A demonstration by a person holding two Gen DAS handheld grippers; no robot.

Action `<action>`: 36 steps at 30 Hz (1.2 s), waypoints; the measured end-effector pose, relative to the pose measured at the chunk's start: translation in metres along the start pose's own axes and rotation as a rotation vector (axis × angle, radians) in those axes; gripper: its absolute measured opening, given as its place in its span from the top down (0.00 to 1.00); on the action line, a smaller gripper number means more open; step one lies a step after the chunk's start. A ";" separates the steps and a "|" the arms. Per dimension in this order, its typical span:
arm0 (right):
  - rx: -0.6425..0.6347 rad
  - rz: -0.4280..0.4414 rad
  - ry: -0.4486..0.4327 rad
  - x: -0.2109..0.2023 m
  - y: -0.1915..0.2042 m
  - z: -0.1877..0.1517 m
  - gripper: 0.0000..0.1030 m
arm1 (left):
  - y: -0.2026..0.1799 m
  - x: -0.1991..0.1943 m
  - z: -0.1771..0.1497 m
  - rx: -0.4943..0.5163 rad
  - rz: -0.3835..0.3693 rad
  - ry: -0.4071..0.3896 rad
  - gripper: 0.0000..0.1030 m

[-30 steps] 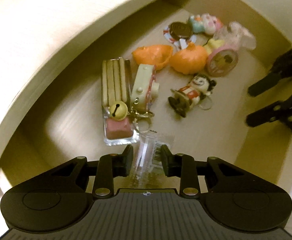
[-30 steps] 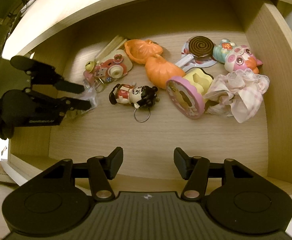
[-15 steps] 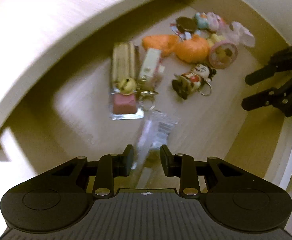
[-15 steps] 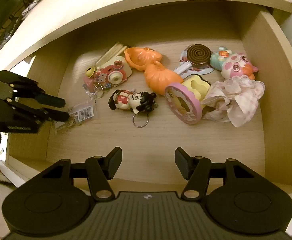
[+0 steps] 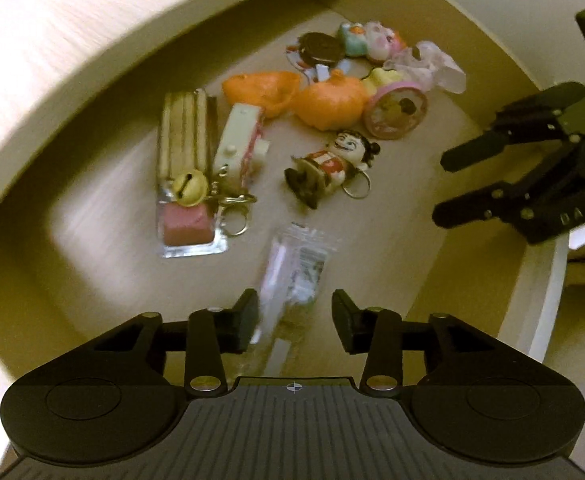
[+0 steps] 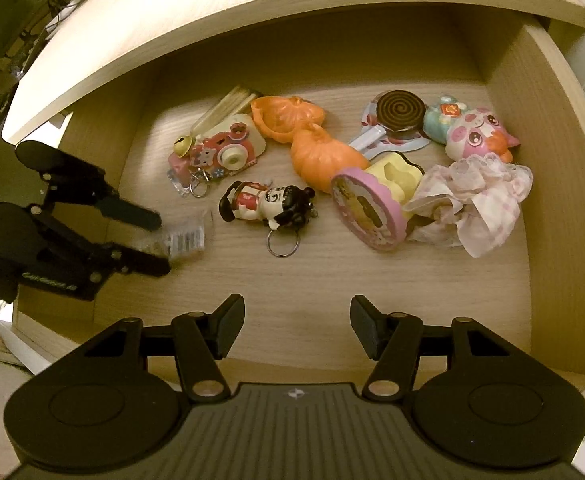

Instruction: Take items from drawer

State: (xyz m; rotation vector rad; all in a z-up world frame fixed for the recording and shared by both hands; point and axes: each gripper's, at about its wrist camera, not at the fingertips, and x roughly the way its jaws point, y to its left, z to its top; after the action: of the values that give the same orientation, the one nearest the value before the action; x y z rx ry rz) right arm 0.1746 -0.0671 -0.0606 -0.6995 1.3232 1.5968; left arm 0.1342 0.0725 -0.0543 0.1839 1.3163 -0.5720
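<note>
A clear plastic packet (image 5: 296, 264) with a barcode label lies on the wooden drawer floor (image 6: 332, 276) near its front left corner. My left gripper (image 5: 295, 312) straddles the packet's near end. Its jaws are opening and the pads stand off the packet on both sides. In the right wrist view the left gripper (image 6: 160, 242) reaches in from the left, with the packet (image 6: 186, 234) at its tips. My right gripper (image 6: 297, 320) hovers open over the drawer's front middle with nothing between its fingers; in the left wrist view the right gripper (image 5: 444, 188) is at the right edge.
A doll keychain (image 6: 268, 204) lies mid-drawer. Behind it lie a toy camera keychain (image 6: 224, 152) with a bell, a stick pack (image 5: 182, 128), orange pumpkin shells (image 6: 324, 156), a lollipop (image 6: 400, 114), a pig toy (image 6: 476, 136), a pink round case (image 6: 366, 210) and a frilly scrunchie (image 6: 472, 196). The desktop overhangs the drawer's back.
The left gripper held the packet pinched and carried it toward the drawer's front left; now its jaws have spread and let it go. The right gripper has stayed put.
</note>
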 end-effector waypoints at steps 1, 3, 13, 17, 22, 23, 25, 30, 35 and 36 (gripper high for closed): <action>-0.003 -0.002 0.000 0.000 0.000 0.000 0.42 | -0.001 -0.005 -0.003 0.026 0.027 -0.006 0.58; -0.008 -0.003 -0.003 0.000 0.000 -0.001 0.42 | -0.003 -0.009 -0.009 0.064 0.065 0.007 0.58; -0.035 -0.006 0.007 0.001 0.000 -0.001 0.43 | -0.013 0.012 -0.006 0.142 0.083 0.075 0.57; -0.089 -0.074 0.009 0.000 0.011 0.001 0.42 | -0.013 0.019 -0.002 0.101 0.071 0.069 0.56; -0.400 -0.183 -0.056 -0.005 0.052 0.015 0.42 | 0.002 0.015 -0.004 -0.020 0.035 0.068 0.60; -0.446 -0.181 -0.051 -0.003 0.058 0.021 0.42 | 0.006 0.014 -0.005 -0.056 0.020 0.069 0.60; -0.541 -0.180 -0.020 0.009 0.067 0.032 0.42 | 0.014 0.010 -0.009 -0.136 -0.011 0.067 0.60; -0.713 -0.197 0.035 0.036 0.078 0.048 0.46 | 0.021 -0.010 -0.022 -0.258 -0.014 -0.015 0.60; -0.773 -0.207 0.124 0.063 0.076 0.051 0.55 | 0.020 -0.019 -0.028 -0.309 0.006 -0.057 0.60; -0.766 -0.209 0.137 0.065 0.075 0.052 0.67 | 0.019 -0.022 -0.029 -0.317 0.011 -0.064 0.60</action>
State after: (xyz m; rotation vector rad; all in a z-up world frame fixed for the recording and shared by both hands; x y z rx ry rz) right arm 0.0865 0.0016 -0.0704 -1.3757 0.6595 1.8977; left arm 0.1158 0.1082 -0.0449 -0.0871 1.3240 -0.3511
